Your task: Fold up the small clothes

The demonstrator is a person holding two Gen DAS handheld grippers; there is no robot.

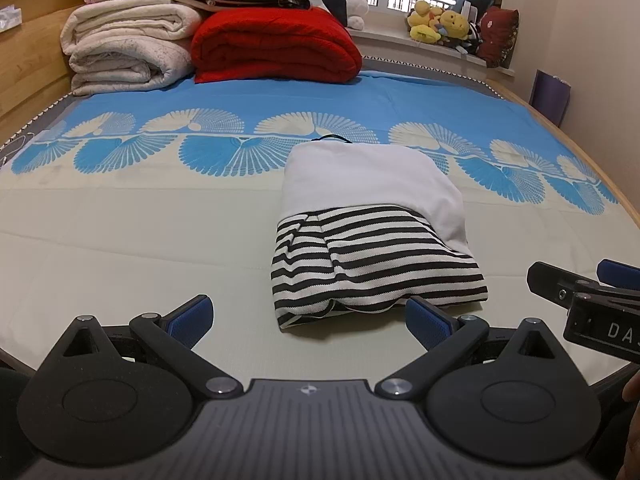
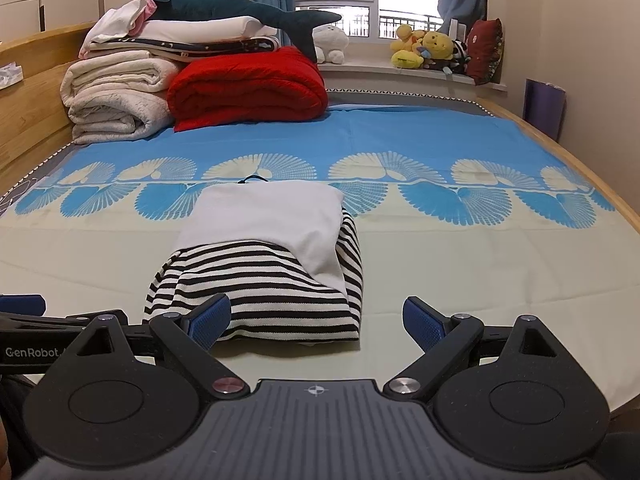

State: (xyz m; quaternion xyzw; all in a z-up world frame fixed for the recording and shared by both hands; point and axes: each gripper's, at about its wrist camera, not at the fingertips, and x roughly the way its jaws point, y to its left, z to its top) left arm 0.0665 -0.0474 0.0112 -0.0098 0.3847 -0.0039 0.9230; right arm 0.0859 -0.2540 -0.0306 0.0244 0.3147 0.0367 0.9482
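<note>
A small garment lies folded into a compact bundle on the bed. Its near part is black-and-white striped (image 1: pixel 360 268), its far part plain white (image 1: pixel 360 176). It also shows in the right wrist view (image 2: pixel 272 280). My left gripper (image 1: pixel 310 322) is open and empty, just short of the bundle's near edge, jaws wide apart. My right gripper (image 2: pixel 318 322) is open and empty, also at the bundle's near edge, its left finger (image 2: pixel 210 320) in front of the stripes. The right gripper's body shows at the right edge of the left wrist view (image 1: pixel 592 304).
The bed sheet (image 1: pixel 160 216) is cream near me and blue with a fan pattern farther off. Folded white blankets (image 1: pixel 128 48) and a red quilt (image 1: pixel 276 44) are stacked at the far left. Plush toys (image 1: pixel 444 24) sit on the windowsill. The wooden bed frame (image 1: pixel 612 188) runs along the right.
</note>
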